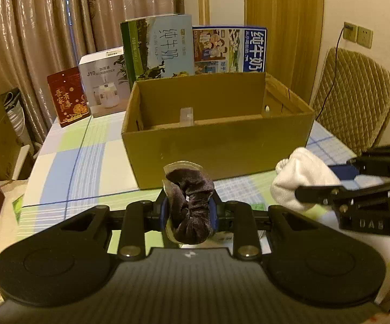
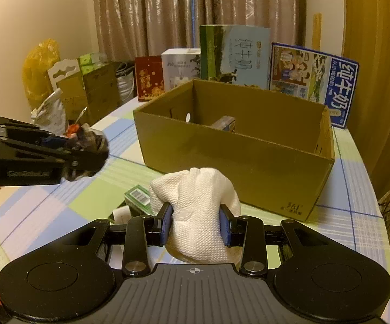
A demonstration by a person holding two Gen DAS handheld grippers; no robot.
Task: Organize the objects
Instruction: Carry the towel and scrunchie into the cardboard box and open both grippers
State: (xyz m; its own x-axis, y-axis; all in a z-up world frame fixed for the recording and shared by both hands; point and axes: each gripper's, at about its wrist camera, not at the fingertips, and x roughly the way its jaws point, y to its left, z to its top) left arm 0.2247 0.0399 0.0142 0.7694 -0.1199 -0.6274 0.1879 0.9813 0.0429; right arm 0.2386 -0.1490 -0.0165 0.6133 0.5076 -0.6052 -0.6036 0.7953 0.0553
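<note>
In the left wrist view, the left gripper (image 1: 190,210) pinches a dark velvet scrunchie (image 1: 191,205) between its blue pads (image 1: 164,211), with what looks like clear wrapping around the fabric. The scrunchie's bulk stands up past the fingertips. Straight ahead of the fingers, and close, stands the cardboard box (image 1: 216,145), its open top facing up and its long side lying crosswise to the fingers. The near wall rises just beyond the scrunchie, so the load would have to travel forward and above that rim. Off to the fingers' right, the right gripper (image 1: 340,181) holds a white cloth bundle (image 1: 300,178) at about the same distance from the box.

In the right wrist view, the right gripper (image 2: 196,225) clamps the white cloth bundle (image 2: 197,210) between its pads (image 2: 224,226), the knitted cloth bulging above them. The cardboard box (image 2: 238,162) lies ahead and slightly right of the fingers, one corner turned toward them; a small carton (image 2: 226,124) already stands inside. Left of the fingers and ahead, the left gripper (image 2: 92,148) carries the scrunchie (image 2: 91,141). A green packet (image 2: 138,197) lies on the checked tablecloth (image 2: 356,224) just left of the fingertips. Neither gripper looks clearly nearer the box; both are likely ready to drop their loads in.
</note>
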